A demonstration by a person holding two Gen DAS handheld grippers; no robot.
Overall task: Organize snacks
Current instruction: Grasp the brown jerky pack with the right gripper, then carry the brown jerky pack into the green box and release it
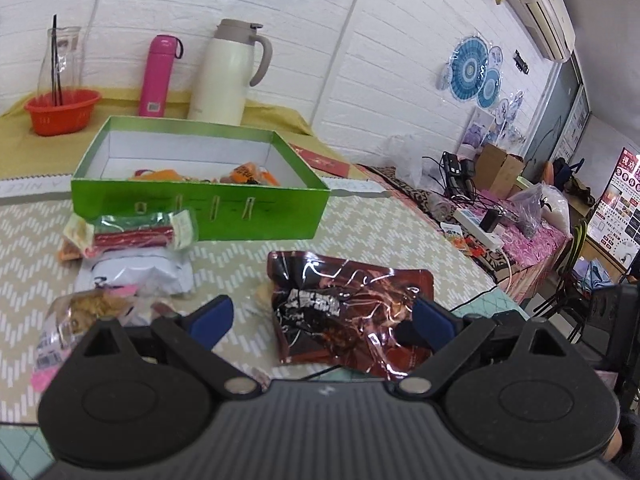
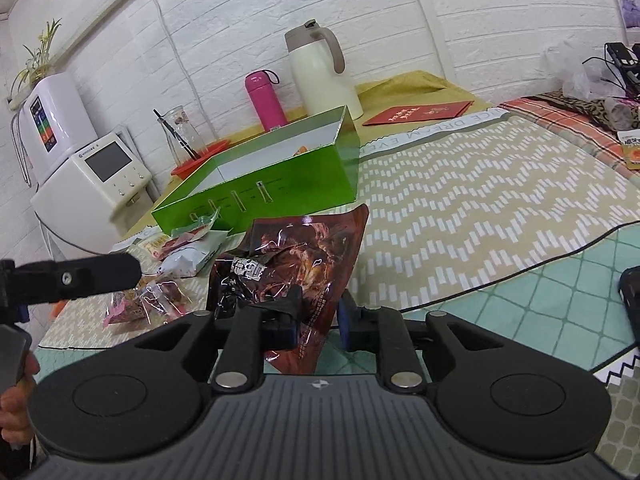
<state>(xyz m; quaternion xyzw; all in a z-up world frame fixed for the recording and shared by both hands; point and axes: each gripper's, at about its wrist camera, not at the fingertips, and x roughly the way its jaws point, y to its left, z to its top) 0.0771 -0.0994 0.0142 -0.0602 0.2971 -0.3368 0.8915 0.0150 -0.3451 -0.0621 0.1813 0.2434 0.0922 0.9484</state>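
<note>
Right wrist view: the right gripper (image 2: 318,322) has its jaws pinched narrowly on the near edge of a dark brown foil snack packet (image 2: 296,264), held up just in front of an open green box (image 2: 256,192) on the patterned worktop (image 2: 460,200). Left wrist view: the left gripper (image 1: 322,314) hovers with jaws wide around the same packet, not pressing it. Smaller wrapped snacks (image 1: 136,236) lie left of it, near the box.
</note>
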